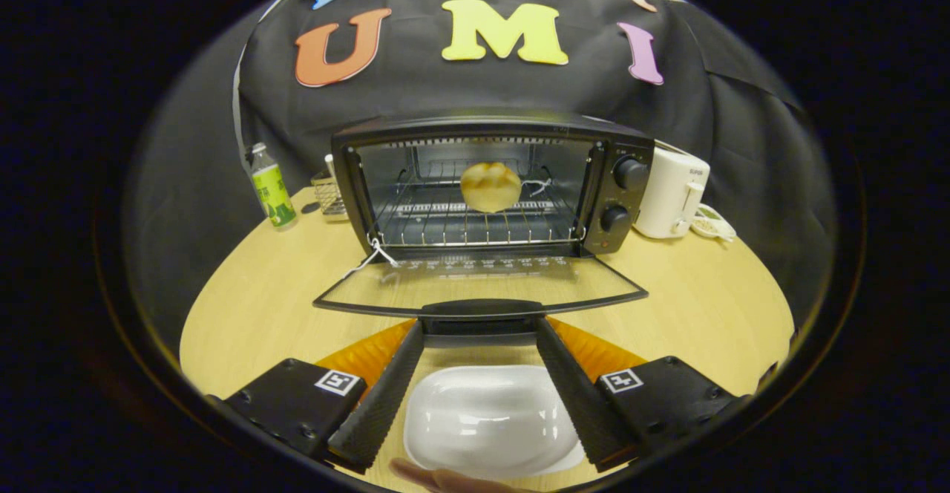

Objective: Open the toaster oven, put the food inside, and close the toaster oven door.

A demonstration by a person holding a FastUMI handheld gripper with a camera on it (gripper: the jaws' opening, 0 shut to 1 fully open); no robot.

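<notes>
Nearest to us, at the very bottom of the gripper view, a fingertip of the person's hand (445, 478) peeks in just under a white dish (490, 419). The dish sits on the wooden table (252, 307) between our two fingers (382, 396), and nothing lies in it.

Our gripper (479, 330) is held level and pointed straight at the oven. Its fingers are spread wide, with the whole dish lying in the gap, and they grasp nothing. Their tips reach the near edge of the oven door (482, 285), on either side of the door handle (481, 309); we cannot tell whether they touch it.

The door is folded down flat toward us, fully open. A white string (371, 254) is tied at its left hinge.

Beyond it, the toaster oven (493, 185) stands open. The food (490, 186), a round browned bun, rests on the wire rack (475, 227) toward the back of the cavity. Two knobs sit on the oven's right panel.

Farther off, a green-labelled bottle (272, 188) and a small wire basket (329, 194) stand left of the oven. A white toaster (672, 192) stands to its right.
</notes>
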